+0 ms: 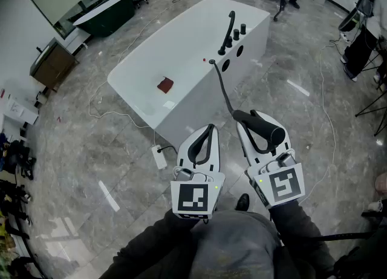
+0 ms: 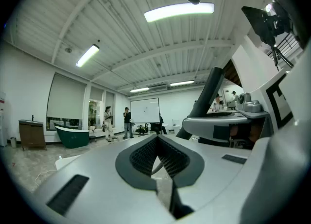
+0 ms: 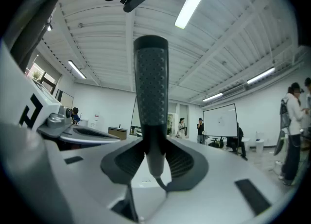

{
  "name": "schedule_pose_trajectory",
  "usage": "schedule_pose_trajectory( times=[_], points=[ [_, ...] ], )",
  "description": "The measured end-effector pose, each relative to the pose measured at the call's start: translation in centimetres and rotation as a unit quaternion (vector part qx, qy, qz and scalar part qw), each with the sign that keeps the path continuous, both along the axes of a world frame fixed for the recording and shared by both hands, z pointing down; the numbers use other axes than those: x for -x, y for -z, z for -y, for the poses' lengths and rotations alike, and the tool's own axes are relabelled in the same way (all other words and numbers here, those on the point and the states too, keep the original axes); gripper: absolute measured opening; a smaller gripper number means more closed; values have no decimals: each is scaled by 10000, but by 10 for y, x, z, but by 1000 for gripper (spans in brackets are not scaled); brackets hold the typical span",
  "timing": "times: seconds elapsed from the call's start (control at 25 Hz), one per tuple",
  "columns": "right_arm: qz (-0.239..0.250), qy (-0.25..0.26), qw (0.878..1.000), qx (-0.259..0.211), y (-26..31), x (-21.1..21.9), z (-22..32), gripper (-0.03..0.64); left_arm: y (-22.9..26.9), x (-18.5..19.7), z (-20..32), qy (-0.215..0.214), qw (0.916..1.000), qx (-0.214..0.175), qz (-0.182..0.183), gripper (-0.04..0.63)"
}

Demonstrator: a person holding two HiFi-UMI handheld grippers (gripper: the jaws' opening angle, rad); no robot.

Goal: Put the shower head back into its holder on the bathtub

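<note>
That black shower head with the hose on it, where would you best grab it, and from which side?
By the slim neck just above the hose, pinched from both sides, as the right gripper has it. The shower head narrows there, so the jaws can close round it, and its wide dotted end stands clear beyond them.

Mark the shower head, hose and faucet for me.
shower head (image 1: 264, 126), head view, middle of its black body.
hose (image 1: 222, 87), head view, midway along it.
faucet (image 1: 230, 29), head view, its upright spout.
</note>
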State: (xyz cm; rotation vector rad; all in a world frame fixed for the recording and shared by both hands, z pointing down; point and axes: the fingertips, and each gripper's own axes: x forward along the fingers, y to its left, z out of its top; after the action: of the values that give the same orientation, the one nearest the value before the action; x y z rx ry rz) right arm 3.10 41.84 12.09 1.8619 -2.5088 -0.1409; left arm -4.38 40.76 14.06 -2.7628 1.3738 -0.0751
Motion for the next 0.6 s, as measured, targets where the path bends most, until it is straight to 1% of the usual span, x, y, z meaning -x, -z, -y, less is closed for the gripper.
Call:
schedule_pose_trajectory(
  times=[0.12,0.36,0.52,0.6],
  points=[
    [4,90,9999,-115,0,-2,-2,141,0,-4,-1,6,10000,49,12,3],
    [18,139,9999,-101,-5,-11,1,141,-4,-13,2,47,10000,40,43,3],
    [21,119,9999,-62,-8,-19,1,141,-12,-17,2,127,9998,147,78,3],
    [59,181,9998,-112,-9,-24,1,141,-15,-20,2,199,9996,194,66,3]
  ],
)
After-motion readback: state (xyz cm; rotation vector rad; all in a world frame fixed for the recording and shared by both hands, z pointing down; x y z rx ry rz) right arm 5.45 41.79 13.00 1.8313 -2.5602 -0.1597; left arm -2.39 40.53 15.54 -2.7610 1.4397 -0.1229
